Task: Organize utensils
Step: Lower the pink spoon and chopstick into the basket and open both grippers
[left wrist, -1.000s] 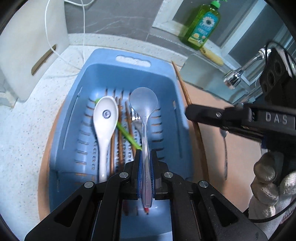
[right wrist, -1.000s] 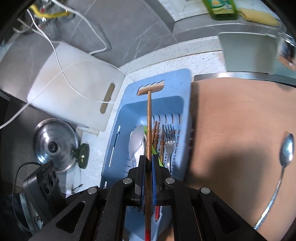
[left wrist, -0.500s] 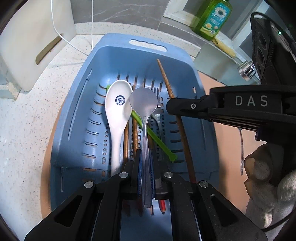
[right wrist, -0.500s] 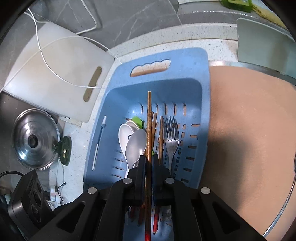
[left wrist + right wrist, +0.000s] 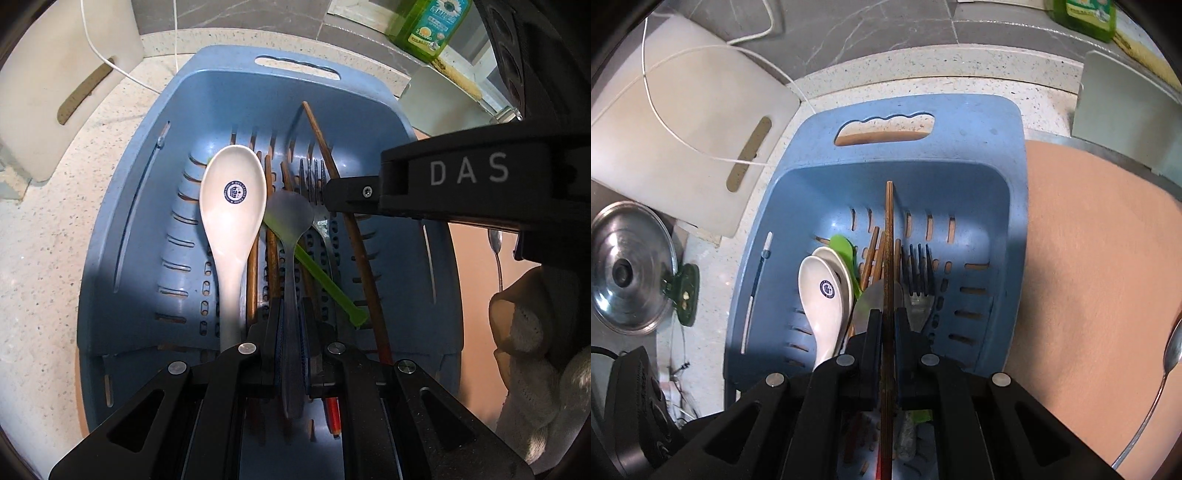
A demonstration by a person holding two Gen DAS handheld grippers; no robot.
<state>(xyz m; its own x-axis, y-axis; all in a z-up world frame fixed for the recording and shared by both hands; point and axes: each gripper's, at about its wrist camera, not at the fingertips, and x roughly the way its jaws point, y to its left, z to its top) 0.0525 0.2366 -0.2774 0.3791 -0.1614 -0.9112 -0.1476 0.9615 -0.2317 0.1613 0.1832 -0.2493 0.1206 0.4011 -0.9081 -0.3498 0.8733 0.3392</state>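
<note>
The blue drainer basket on the tabletop holds a white ceramic spoon, fork and chopsticks. Over its middle, the left gripper has its jaws clamped on a translucent plastic spoon; the right gripper pinches a wooden chopstick. The grippers crowd together above the basket, so released pieces could land crossed or knock the fork.

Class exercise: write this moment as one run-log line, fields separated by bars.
left claw: shut on translucent spoon | right claw: shut on chopstick | both over blue basket | metal spoon: outside on mat
</note>
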